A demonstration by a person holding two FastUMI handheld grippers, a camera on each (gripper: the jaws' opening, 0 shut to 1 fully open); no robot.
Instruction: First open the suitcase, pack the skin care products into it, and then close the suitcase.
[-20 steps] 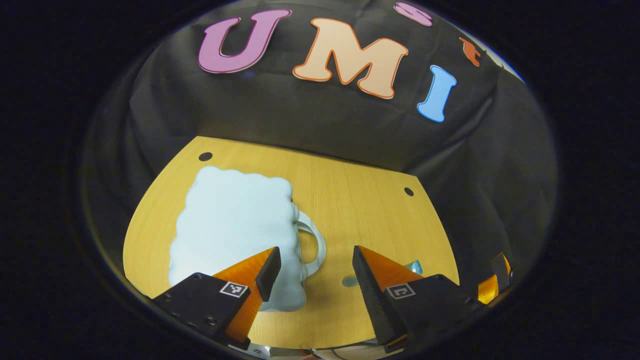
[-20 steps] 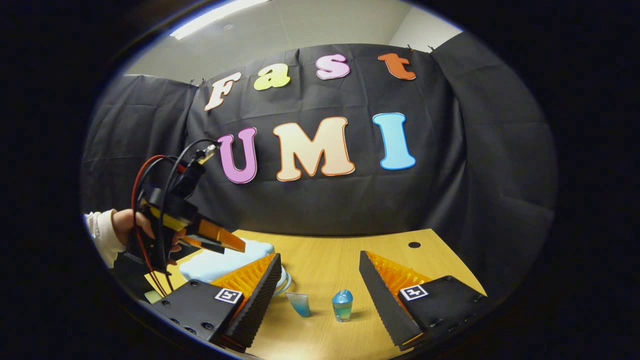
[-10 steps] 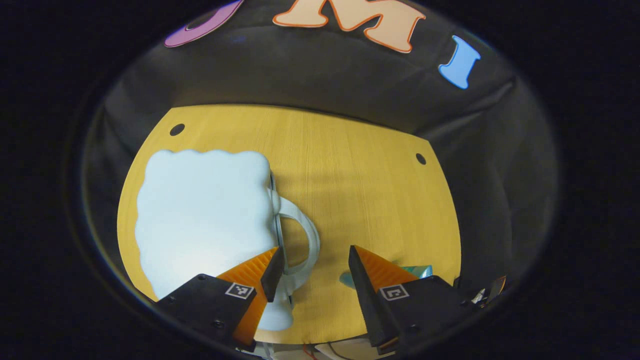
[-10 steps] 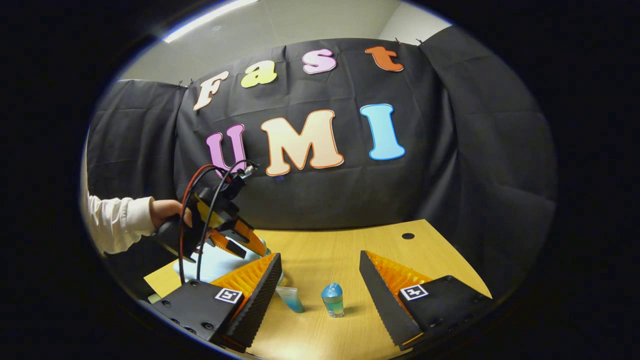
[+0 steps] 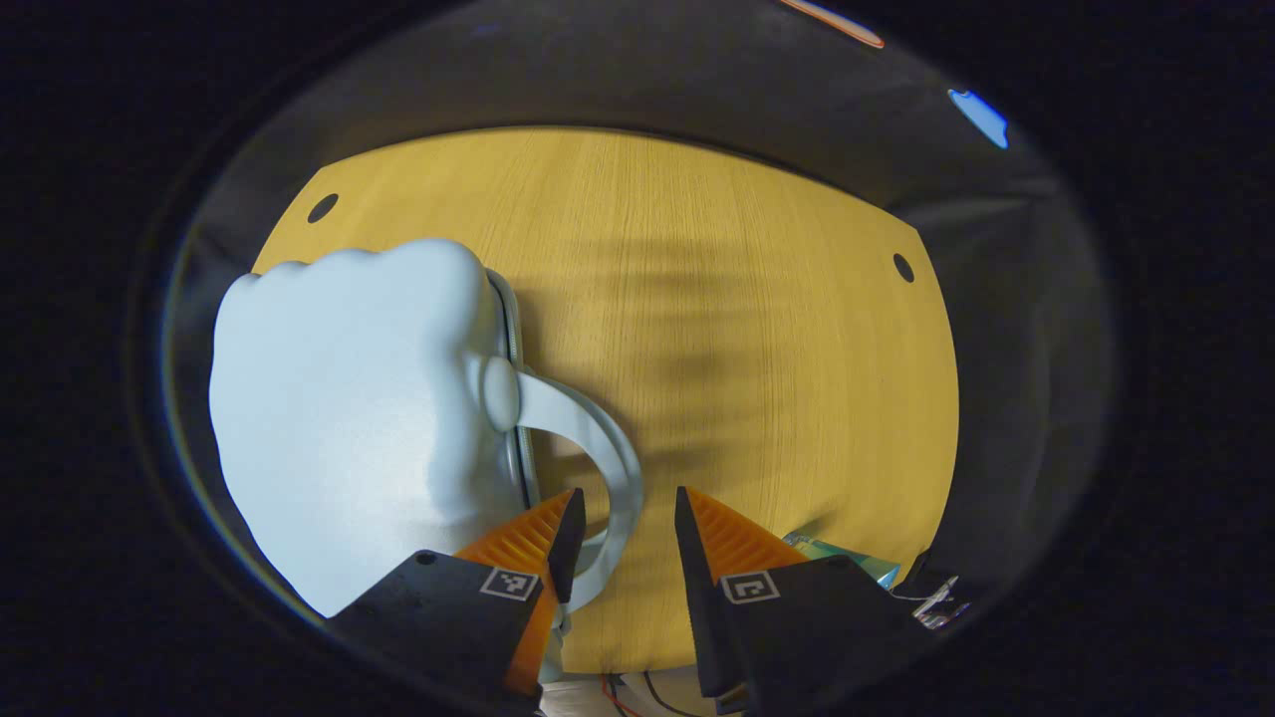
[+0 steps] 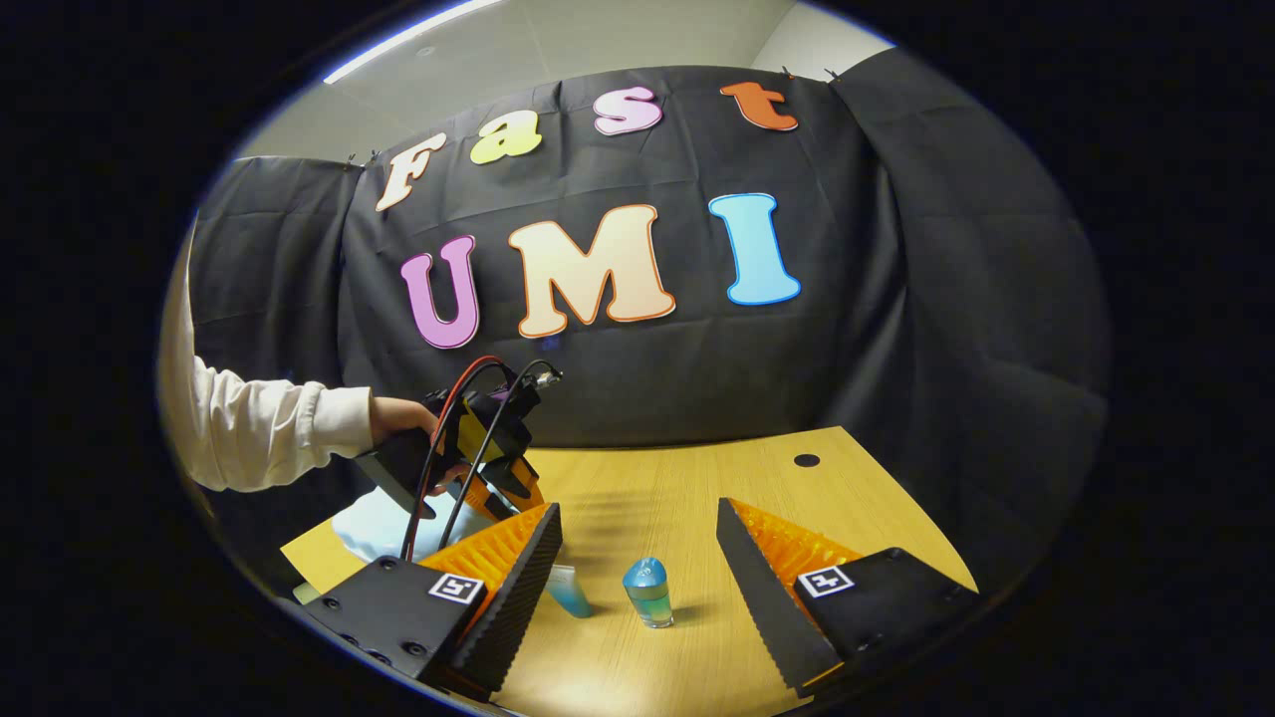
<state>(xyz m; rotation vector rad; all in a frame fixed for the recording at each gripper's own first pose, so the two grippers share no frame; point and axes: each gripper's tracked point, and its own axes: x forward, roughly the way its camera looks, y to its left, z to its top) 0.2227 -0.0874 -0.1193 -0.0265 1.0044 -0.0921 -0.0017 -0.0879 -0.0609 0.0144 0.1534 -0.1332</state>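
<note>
A pale blue suitcase (image 5: 349, 418) lies flat and closed on the wooden table (image 5: 737, 299), its looped handle (image 5: 608, 448) pointing right. My left gripper (image 5: 626, 513) hangs over that handle, fingers apart, with the loop running between them and not pinched. Beside its right finger lies a teal tube (image 5: 842, 556). In the right gripper view, my right gripper (image 6: 637, 506) is open above the table. A small blue-green bottle (image 6: 647, 590) stands between its fingers and a blue tube (image 6: 570, 590) lies by its left finger. A hand in a white sleeve (image 6: 269, 438) holds the left gripper (image 6: 498, 468) down at the suitcase (image 6: 379, 518).
The table has two round cable holes (image 5: 322, 207) (image 5: 902, 267) near its back corners. Black cloth closes off the back and sides. Cables trail from the left gripper (image 6: 448, 438). Bare tabletop stretches to the right of the suitcase.
My left gripper has dropped toward the suitcase and its fingers have narrowed around the handle. The right gripper has hardly moved.
</note>
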